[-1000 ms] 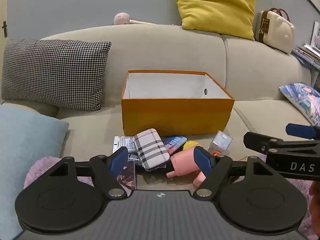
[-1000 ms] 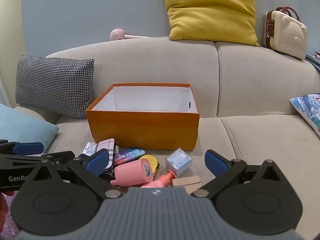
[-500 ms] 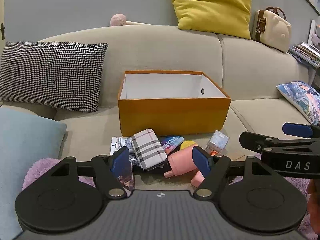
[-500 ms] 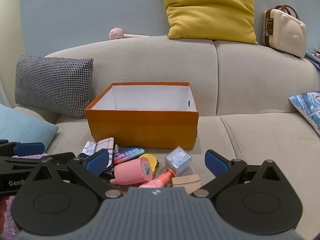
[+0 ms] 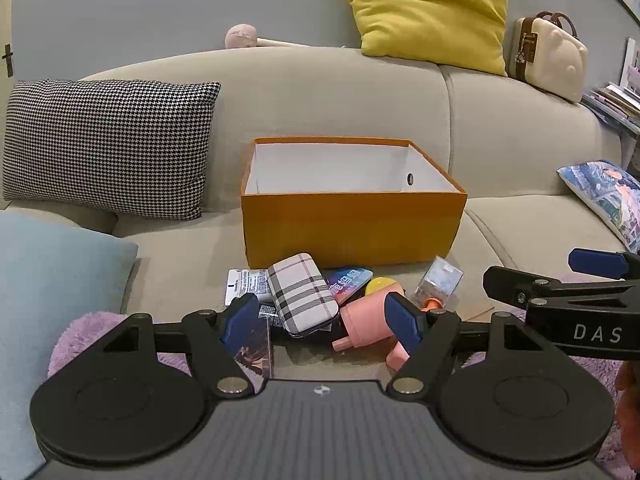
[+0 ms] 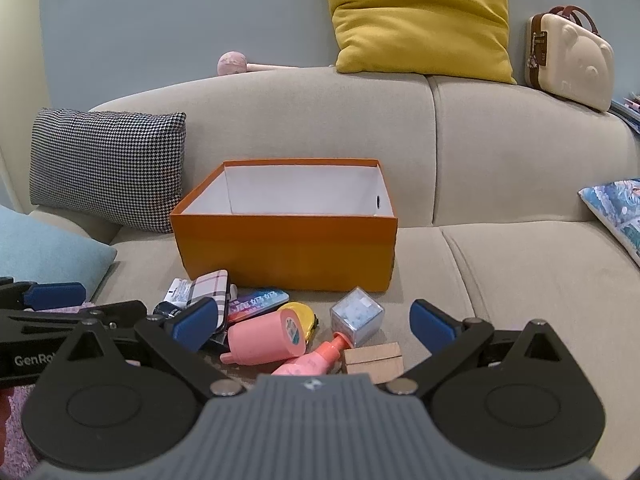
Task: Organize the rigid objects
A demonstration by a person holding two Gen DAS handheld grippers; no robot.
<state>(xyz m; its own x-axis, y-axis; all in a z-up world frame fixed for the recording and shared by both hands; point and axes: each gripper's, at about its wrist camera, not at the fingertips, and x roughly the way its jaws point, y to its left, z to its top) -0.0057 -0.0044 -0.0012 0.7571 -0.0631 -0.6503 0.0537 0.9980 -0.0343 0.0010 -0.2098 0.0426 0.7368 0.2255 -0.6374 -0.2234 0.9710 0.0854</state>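
An empty orange box (image 5: 352, 224) (image 6: 286, 256) with a white inside stands on the beige sofa seat. In front of it lies a heap of small things: a plaid case (image 5: 300, 294) (image 6: 210, 290), a pink cylinder (image 5: 366, 320) (image 6: 264, 338), a clear cube (image 5: 438, 284) (image 6: 356, 316), a pink bottle (image 6: 316, 358), a wooden block (image 6: 374, 360), a yellow item (image 6: 300, 312) and a colourful card (image 5: 350, 280). My left gripper (image 5: 322, 322) hovers open just short of the heap. My right gripper (image 6: 314, 322) is open beside it, and holds nothing.
A houndstooth cushion (image 5: 108, 148) and a light blue cushion (image 5: 48, 280) lie to the left. On the sofa back rest a yellow cushion (image 6: 420, 20), a cream bear-shaped case (image 6: 572, 56) and a pink mallet (image 6: 236, 64). A printed cushion (image 6: 616, 212) is at the right.
My left gripper's fingers have drawn in a little. The objects and the right gripper have not moved.
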